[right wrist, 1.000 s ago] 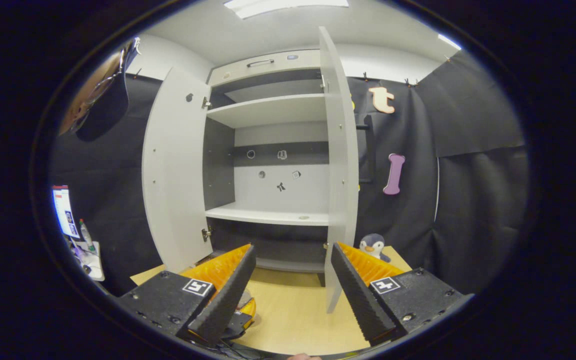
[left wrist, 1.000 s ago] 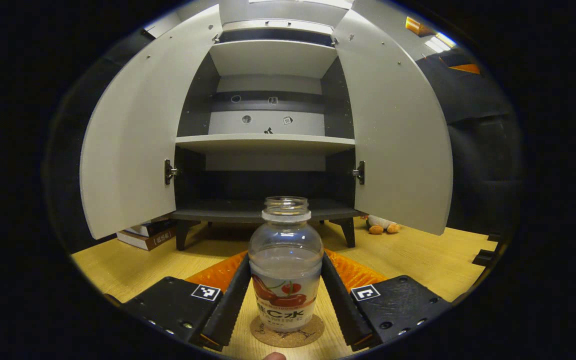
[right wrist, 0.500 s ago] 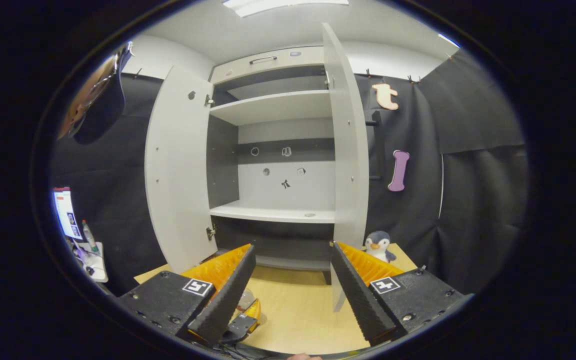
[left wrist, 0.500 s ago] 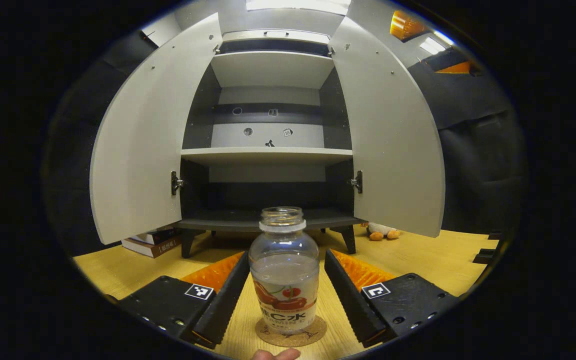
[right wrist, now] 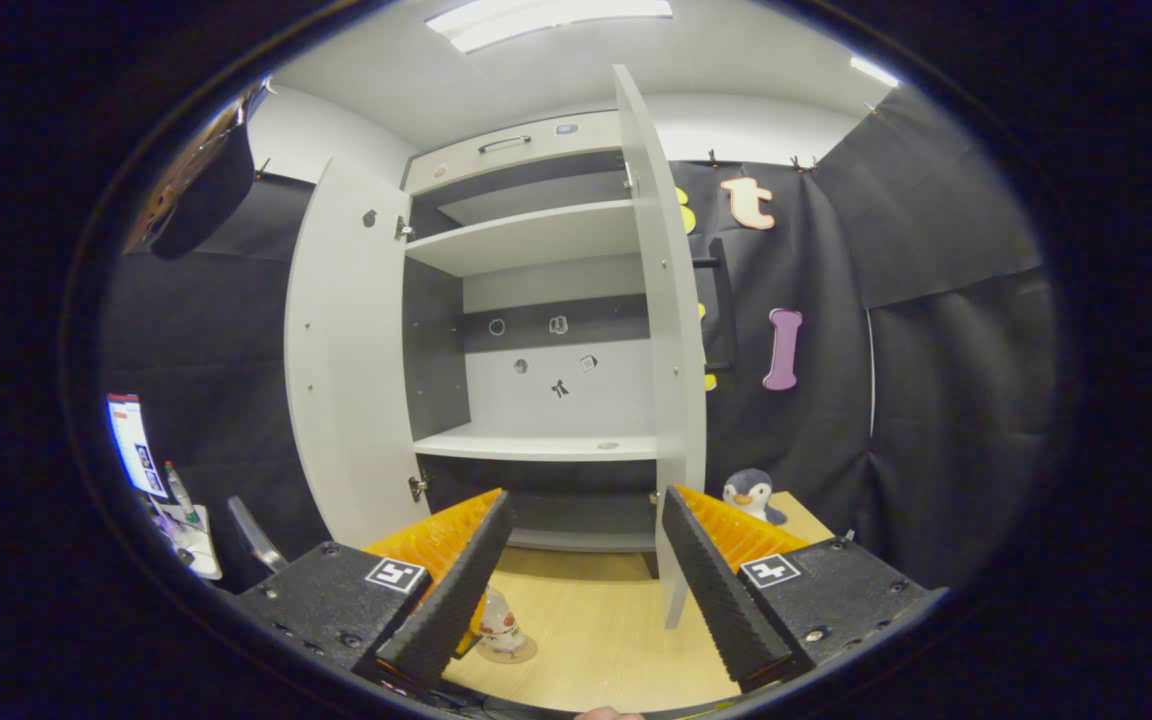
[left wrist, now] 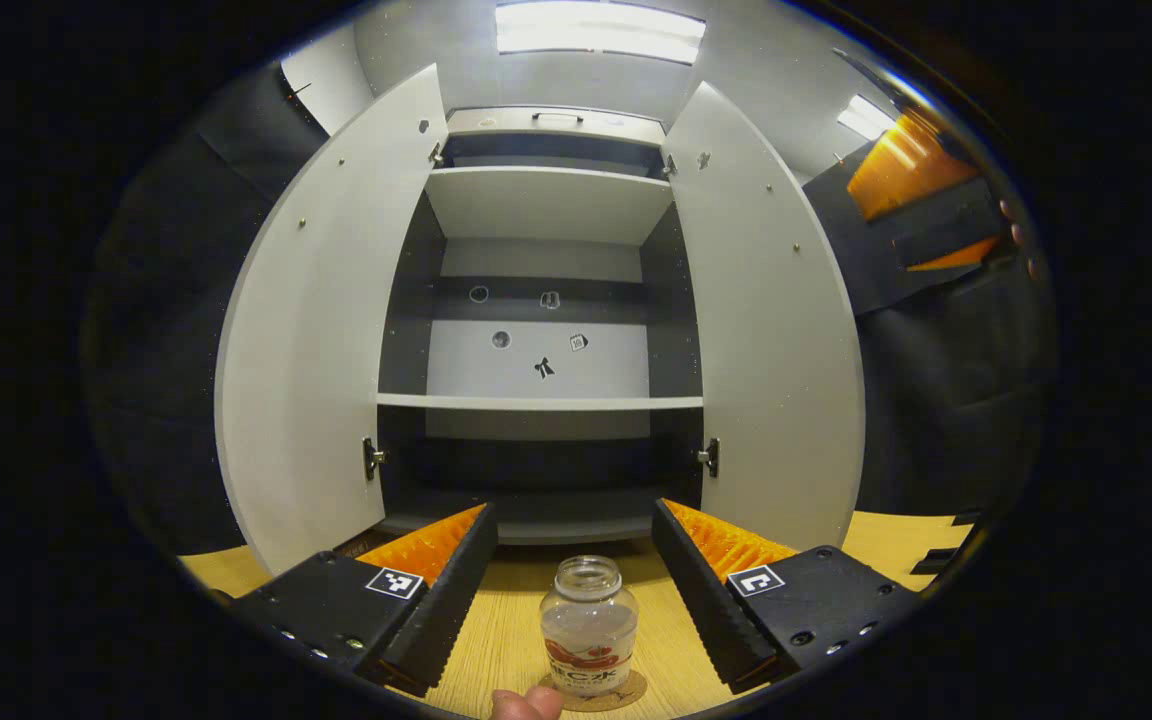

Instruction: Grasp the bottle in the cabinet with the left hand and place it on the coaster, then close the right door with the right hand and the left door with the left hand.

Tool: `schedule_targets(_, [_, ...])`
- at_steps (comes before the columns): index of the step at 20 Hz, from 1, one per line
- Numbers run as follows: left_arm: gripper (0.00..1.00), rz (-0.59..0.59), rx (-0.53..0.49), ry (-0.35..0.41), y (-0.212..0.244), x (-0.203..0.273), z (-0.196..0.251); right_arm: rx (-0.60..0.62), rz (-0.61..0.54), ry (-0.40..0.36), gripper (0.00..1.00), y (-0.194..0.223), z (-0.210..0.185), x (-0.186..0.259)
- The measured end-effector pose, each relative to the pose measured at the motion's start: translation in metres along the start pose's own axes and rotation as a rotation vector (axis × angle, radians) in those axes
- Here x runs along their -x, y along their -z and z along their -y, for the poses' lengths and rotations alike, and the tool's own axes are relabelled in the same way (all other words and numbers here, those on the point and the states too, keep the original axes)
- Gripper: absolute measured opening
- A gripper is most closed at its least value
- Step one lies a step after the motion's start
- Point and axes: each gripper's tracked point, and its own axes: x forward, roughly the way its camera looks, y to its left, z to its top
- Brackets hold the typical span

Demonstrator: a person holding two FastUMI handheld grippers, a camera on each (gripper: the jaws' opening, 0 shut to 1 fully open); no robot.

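Left gripper (left wrist: 568,560) has its fingers spread wide with nothing between them; it sits above and behind the small clear plastic bottle with a red fruit label (left wrist: 589,628), no contact with either finger. Bottle stands upright, uncapped, on the round cork coaster (left wrist: 596,691), which lies on the light wood-grain table (left wrist: 506,640) in front of the cabinet. A fingertip (left wrist: 526,703) of the holding hand pokes in at the bottom edge of the left gripper view. Right gripper (right wrist: 586,545) is likewise wide open and holds nothing, pointed at the cabinet; in the left gripper view it appears high at the right edge (left wrist: 921,200), well apart from the doors. The tall grey two-door cabinet (left wrist: 546,330) has both doors swung out: left door (left wrist: 321,330) and right door (left wrist: 771,330) stand open, shelves bare. In the right gripper view the right door (right wrist: 671,330) is seen nearly edge-on, just beyond the gripper's fingers; cannot tell if any touch. Bottle and coaster also show low in that view (right wrist: 499,625), past the left finger. A plush penguin toy (right wrist: 748,494) sits on the table beside the cabinet's right side. A lit screen (right wrist: 131,440) stands far left.
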Motion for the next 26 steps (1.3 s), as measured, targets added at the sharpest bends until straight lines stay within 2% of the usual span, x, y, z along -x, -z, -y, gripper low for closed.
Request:
schedule_targets(4, [0.94,-0.021,-0.031,0.002,-0.036,0.002,-0.004,-0.004,0.039,0.019,1.00,-0.012,0.012,0.001])
schedule_targets(5, [0.94,-0.021,-0.031,-0.002,-0.044,0.003,-0.006,0.003,0.059,0.036,0.95,-0.020,0.021,0.002])
schedule_targets(6, [0.93,-0.009,-0.029,-0.032,-0.052,0.007,-0.013,0.010,0.081,0.045,0.95,-0.033,0.028,0.002])
schedule_targets(7, [0.95,0.000,-0.020,-0.057,-0.059,0.010,-0.017,0.018,0.112,0.060,1.00,-0.048,0.039,0.001])
schedule_targets(8, [0.95,-0.008,-0.010,-0.054,-0.060,0.012,-0.015,0.031,0.142,0.083,0.95,-0.064,0.053,-0.002])
schedule_targets(9, [0.94,-0.023,-0.001,-0.045,-0.060,0.015,-0.012,0.042,0.161,0.124,0.99,-0.078,0.072,-0.005])
schedule_targets(11, [0.93,-0.042,0.010,-0.027,-0.063,0.020,-0.006,0.037,0.178,0.200,0.99,-0.099,0.109,-0.019])
schedule_targets(13, [0.93,-0.042,0.020,0.003,-0.069,0.023,-0.001,0.004,0.200,0.201,0.99,-0.119,0.124,-0.038])
schedule_targets(14, [0.93,-0.047,0.023,0.020,-0.071,0.024,0.001,-0.013,0.219,0.188,0.95,-0.129,0.131,-0.048])
schedule_targets(15, [0.93,-0.048,0.024,0.029,-0.072,0.024,0.001,-0.033,0.213,0.193,1.00,-0.133,0.142,-0.057])
schedule_targets(16, [0.93,-0.050,0.022,0.030,-0.074,0.024,0.000,-0.055,0.206,0.197,0.95,-0.134,0.152,-0.067])
schedule_targets(17, [0.93,-0.052,0.020,0.029,-0.074,0.025,-0.002,-0.078,0.203,0.206,0.99,-0.135,0.160,-0.076])
schedule_targets(18, [0.93,-0.055,0.018,0.027,-0.075,0.025,-0.004,-0.088,0.203,0.217,0.95,-0.137,0.166,-0.084])
schedule_targets(20, [0.93,-0.063,0.012,0.013,-0.072,0.026,-0.010,-0.064,0.201,0.281,0.94,-0.138,0.184,-0.096])
schedule_targets(22, [0.93,-0.082,0.009,-0.008,-0.066,0.028,-0.018,-0.033,0.186,0.288,0.99,-0.134,0.182,-0.108])
schedule_targets(23, [0.93,-0.094,0.010,-0.016,-0.063,0.030,-0.021,-0.028,0.179,0.271,0.95,-0.132,0.175,-0.115])
schedule_targets(26, [0.93,-0.091,0.015,-0.060,-0.062,0.036,-0.029,-0.014,0.219,0.277,0.95,-0.132,0.169,-0.117])
